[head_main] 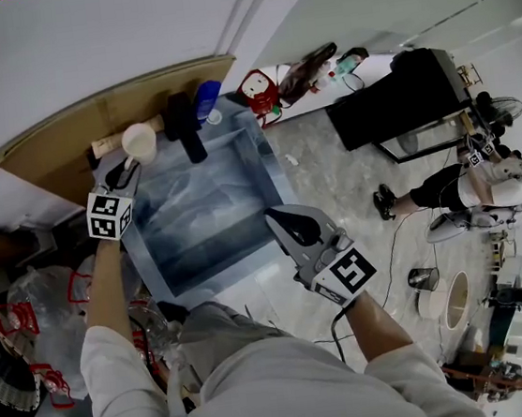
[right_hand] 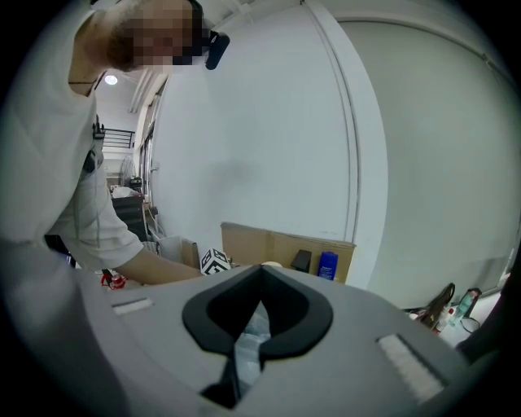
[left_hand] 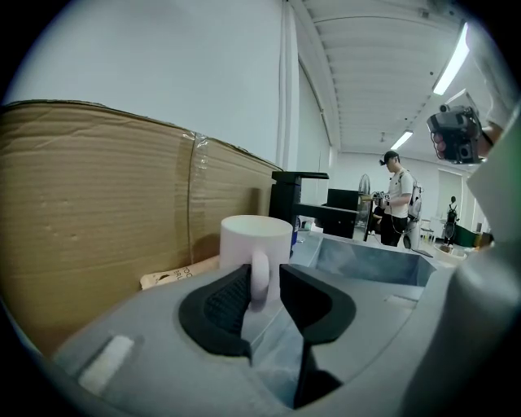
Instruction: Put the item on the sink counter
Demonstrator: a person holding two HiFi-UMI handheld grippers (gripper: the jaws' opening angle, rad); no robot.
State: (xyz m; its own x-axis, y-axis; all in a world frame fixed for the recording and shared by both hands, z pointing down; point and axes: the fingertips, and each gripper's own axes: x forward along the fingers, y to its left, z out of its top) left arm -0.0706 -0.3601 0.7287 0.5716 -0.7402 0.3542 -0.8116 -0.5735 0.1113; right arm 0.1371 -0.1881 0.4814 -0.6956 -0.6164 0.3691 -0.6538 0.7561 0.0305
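Observation:
A white mug (head_main: 140,142) stands upright on the sink counter's back left corner, in front of a cardboard sheet (head_main: 90,120). My left gripper (head_main: 128,169) reaches to it. In the left gripper view the mug (left_hand: 255,236) has its handle between the jaws of the left gripper (left_hand: 264,273); a small gap shows beside the handle, so the pads do not clamp it. My right gripper (head_main: 281,217) hovers over the near right rim of the steel sink (head_main: 275,180). The right gripper (right_hand: 261,269) is shut, with nothing in it.
A black faucet (head_main: 185,127) and a blue bottle (head_main: 208,96) stand at the sink's back edge, right of the mug. Plastic bags (head_main: 28,307) crowd the floor at left. A black cabinet (head_main: 399,101) and a person (head_main: 484,180) are off to the right.

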